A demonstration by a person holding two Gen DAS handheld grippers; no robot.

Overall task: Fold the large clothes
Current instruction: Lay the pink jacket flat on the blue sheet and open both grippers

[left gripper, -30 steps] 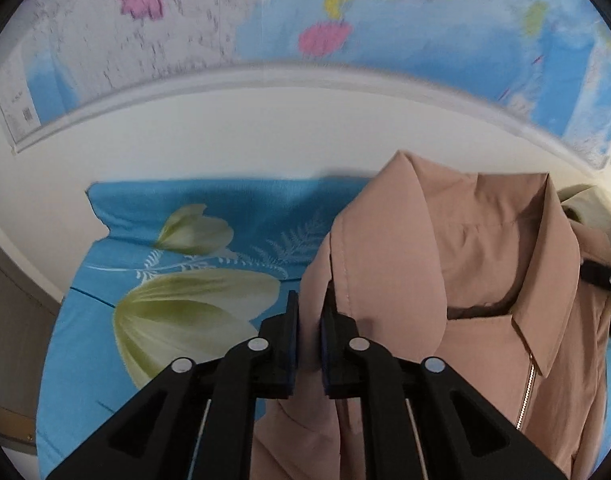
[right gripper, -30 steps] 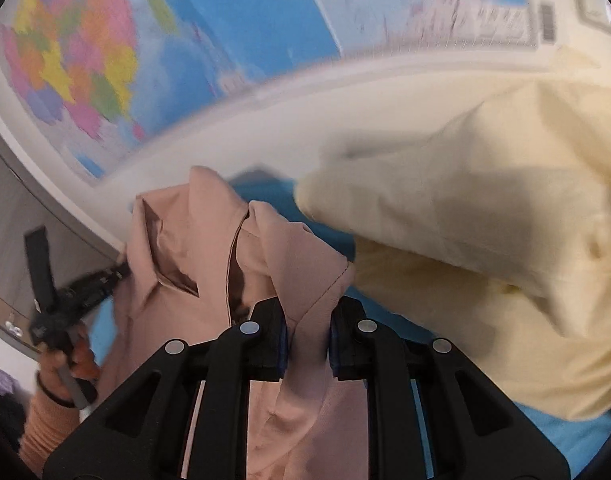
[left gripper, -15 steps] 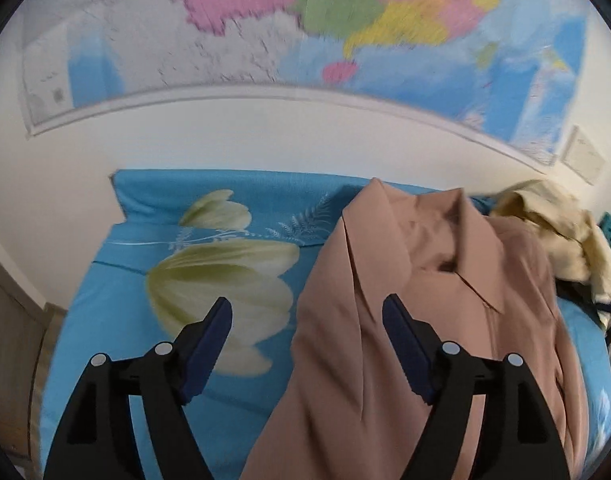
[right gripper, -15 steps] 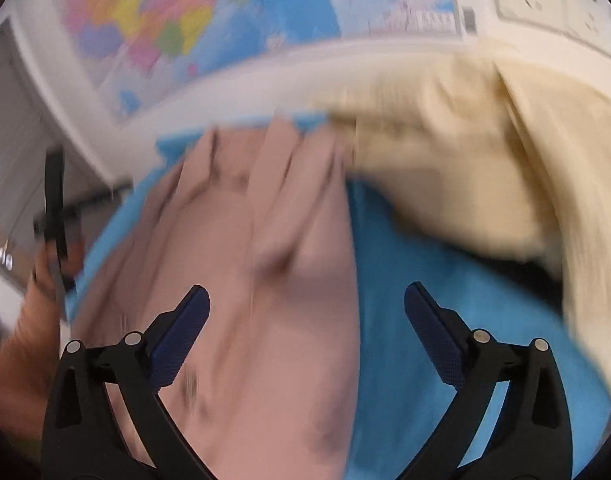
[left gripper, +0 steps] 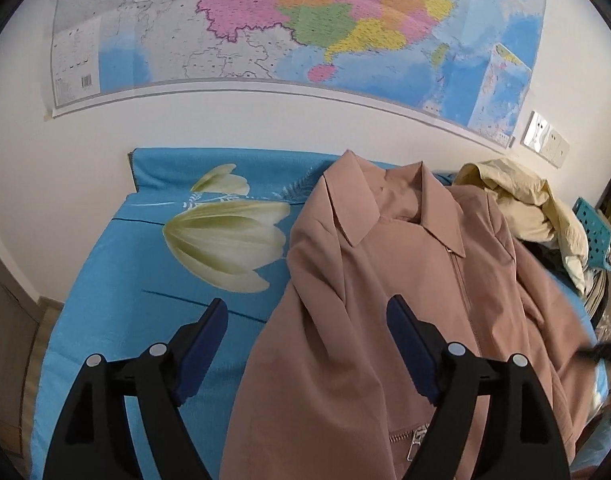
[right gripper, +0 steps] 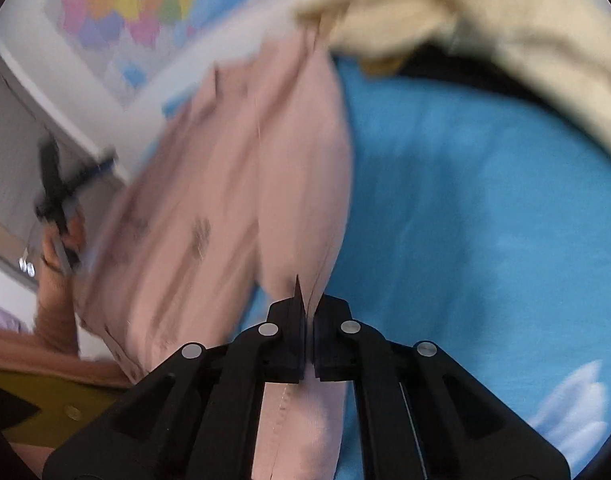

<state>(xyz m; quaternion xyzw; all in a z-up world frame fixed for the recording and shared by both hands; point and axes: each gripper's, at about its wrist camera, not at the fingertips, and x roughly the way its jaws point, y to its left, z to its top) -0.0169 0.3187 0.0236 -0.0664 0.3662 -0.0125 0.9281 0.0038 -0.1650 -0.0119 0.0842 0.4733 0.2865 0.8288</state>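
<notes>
Right wrist view: the right gripper [right gripper: 309, 312] pinches the pink jacket [right gripper: 233, 184] at lower centre on the bed [right gripper: 465, 220]; left gripper [left gripper: 305, 344] opening, empty. Keep fabric taut and fold evenly.

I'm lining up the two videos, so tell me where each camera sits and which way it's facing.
Left wrist: on the left gripper, looking down over the pink jacket on the blue sheet toward the wall map; jaws opening, nothing pressed between them.
Right wrist: on the right gripper, shut on the jacket's edge, looking along the sheet toward the cream garment; the person's hand with the left gripper shows at left.
Shared: jacket, sheet, cream garment, map.
</notes>
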